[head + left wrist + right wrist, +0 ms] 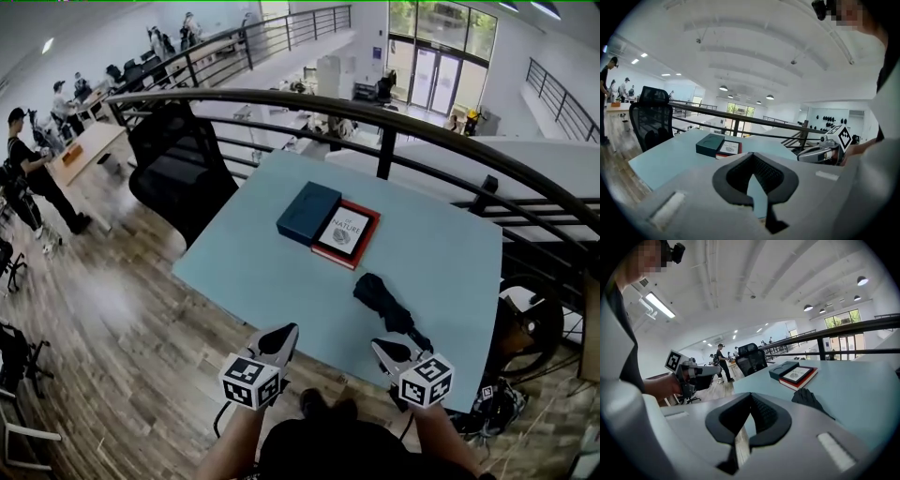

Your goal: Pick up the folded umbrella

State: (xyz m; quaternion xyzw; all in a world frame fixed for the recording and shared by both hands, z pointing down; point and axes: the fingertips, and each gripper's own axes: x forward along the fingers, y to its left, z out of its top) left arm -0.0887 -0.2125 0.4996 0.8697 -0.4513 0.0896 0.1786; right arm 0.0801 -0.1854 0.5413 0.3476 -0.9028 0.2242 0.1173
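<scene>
Both grippers sit lowest in the head view, on the person's side of the table (246, 274) and well away from the red book (345, 234) lying out in the middle.

Jaws first. The left gripper (286, 330) has its jaws closed tip to tip with nothing between them. Its own view shows the same thing, the black pads (765, 174) meeting and only bare tabletop behind them. The right gripper (380, 345) is the same deal, jaws fully together and empty. In the right gripper view, the pads (761, 416) close on nothing, so neither one is holding or pinching anything.

The folded umbrella (382, 300) is black and lies flat on the table, on the person's side of the red book and a bit to its right, near the book but not touching it. Its long axis runs diagonally. The fat bundled end sits closest to the book, and the thin end points away from it, down toward the right gripper. From the right gripper view the umbrella (808, 399) is off to the right of the jaws, not between them, with the book farther back.

A dark teal box (307, 213) sits right up against the book's left side.
</scene>
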